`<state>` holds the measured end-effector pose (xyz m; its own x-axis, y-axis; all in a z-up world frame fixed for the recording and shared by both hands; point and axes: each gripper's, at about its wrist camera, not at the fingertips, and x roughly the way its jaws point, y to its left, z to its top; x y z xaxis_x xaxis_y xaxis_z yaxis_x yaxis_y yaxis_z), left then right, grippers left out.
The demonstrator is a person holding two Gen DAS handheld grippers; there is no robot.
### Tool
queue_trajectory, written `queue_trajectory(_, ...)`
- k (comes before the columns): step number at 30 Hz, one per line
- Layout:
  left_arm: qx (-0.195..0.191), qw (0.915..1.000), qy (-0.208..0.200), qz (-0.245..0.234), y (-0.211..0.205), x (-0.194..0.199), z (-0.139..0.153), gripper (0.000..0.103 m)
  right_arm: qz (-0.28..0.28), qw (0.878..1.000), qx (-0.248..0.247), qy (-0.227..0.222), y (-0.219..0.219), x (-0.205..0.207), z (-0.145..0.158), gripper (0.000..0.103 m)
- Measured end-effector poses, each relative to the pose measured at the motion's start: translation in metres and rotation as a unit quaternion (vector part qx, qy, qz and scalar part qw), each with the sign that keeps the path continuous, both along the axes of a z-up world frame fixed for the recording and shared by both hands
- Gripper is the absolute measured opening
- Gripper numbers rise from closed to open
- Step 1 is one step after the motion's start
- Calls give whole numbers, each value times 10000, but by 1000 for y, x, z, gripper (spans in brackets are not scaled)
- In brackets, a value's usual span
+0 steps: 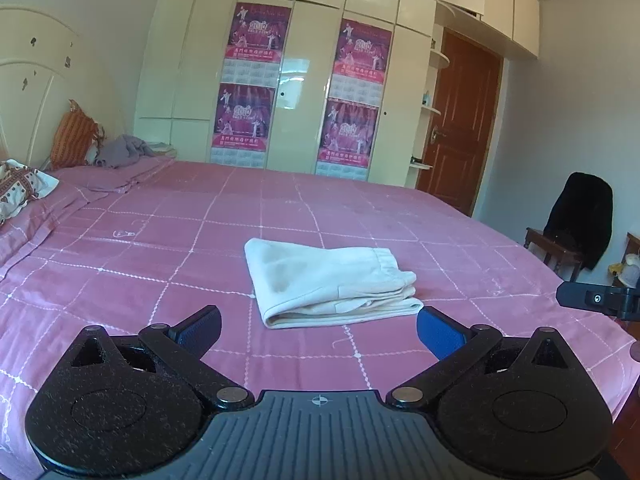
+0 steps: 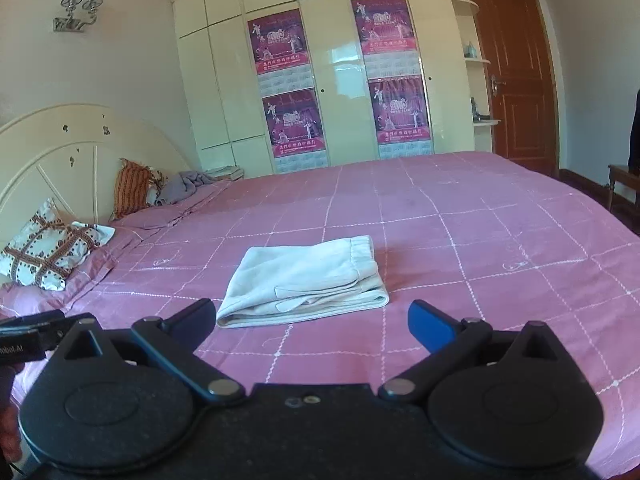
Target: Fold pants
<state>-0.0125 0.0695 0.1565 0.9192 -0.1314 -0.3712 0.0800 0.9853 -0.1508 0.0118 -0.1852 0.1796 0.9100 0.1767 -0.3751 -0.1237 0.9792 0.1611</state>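
The pants (image 1: pixel 328 282) lie folded in a neat bundle mid-bed (image 1: pixel 160 240), at 12 o'clock from both tools. The left tool (image 1: pixel 319 330) and right tool (image 2: pixel 312 322) gape wide, holding nothing, just short of the bundle.

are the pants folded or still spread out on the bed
Folded: the cream pants lie as a compact stack of layers on the pink bedspread, waistband on top, touched by neither open tool.

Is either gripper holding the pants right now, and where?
Neither. The left gripper and right gripper are open, short of the folded pants on the bed.
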Motion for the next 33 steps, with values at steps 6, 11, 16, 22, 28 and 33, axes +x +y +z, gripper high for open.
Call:
queue_trajectory(6,22,10000,-19,-6,-2,-1,0,103,-18,10000,-54,-5,0,2,-5,103)
queue_trajectory(11,57,10000,-15,-49,-4,0,-1,103,-17,10000,-57,17,3,1,-7,103)
queue_trajectory(16,39,10000,14,-82,-4,-1,-2,103,-6,9999,-99,-14,6,0,-6,103)
queue_trajectory(22,31,10000,-13,-80,-3,-1,-1,103,-9,10000,-88,-7,6,0,-5,103)
queue_trajectory(28,21,10000,-11,-97,-3,-1,-1,103,-4,10000,-79,-10,5,-1,-4,103)
queue_trajectory(33,28,9999,-6,-119,-4,-1,-1,103,-8,10000,-81,-15,5,-2,-3,103)
